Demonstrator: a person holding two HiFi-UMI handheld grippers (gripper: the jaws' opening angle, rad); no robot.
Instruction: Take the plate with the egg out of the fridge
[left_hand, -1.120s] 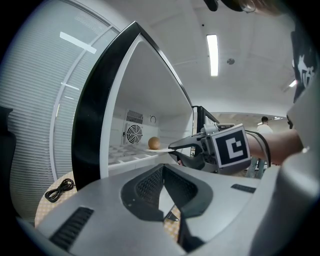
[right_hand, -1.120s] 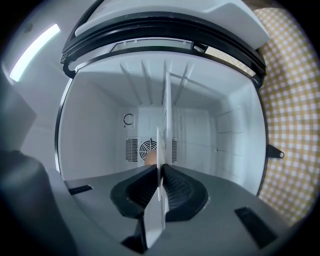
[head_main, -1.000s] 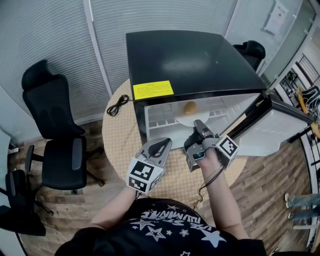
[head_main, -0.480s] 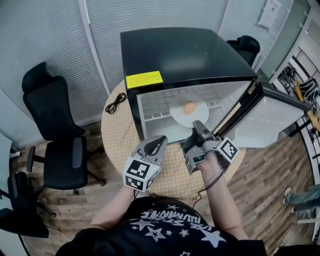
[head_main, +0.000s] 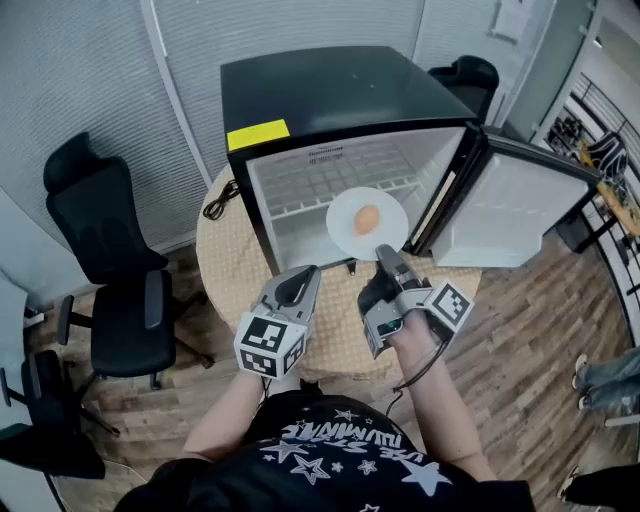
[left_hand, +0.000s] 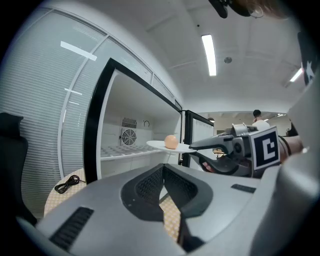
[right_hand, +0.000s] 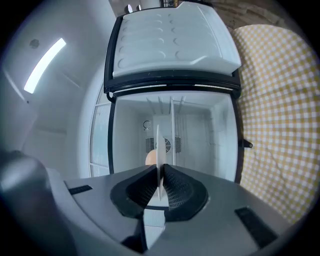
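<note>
At the mouth of the open fridge (head_main: 330, 95), the plate (head_main: 345, 225) is held level by its near rim, which is pinched between the jaws of the right hand-held gripper (head_main: 384, 254). The egg (head_main: 367, 218) is carried near the plate's middle. The left hand-held gripper (head_main: 304, 272) is kept just to the left of the right one, over the checked tabletop (head_main: 230, 265), with its jaws drawn together and nothing between them.

The withdrawal step is judged to be in hand. The plate is seen about at the fridge's front edge, and whether it is wholly clear of the opening cannot be told. For the next move, a flat pull toward the near side is called for, well away from the door (head_main: 505, 205) swung out at the right. A free patch of tabletop must also be found. Since only a thin rim is gripped, any sag or tilt could set the loose egg rolling.

The plate is seen as white, round and shallow. The egg is pale tan, smooth and whole.
</note>
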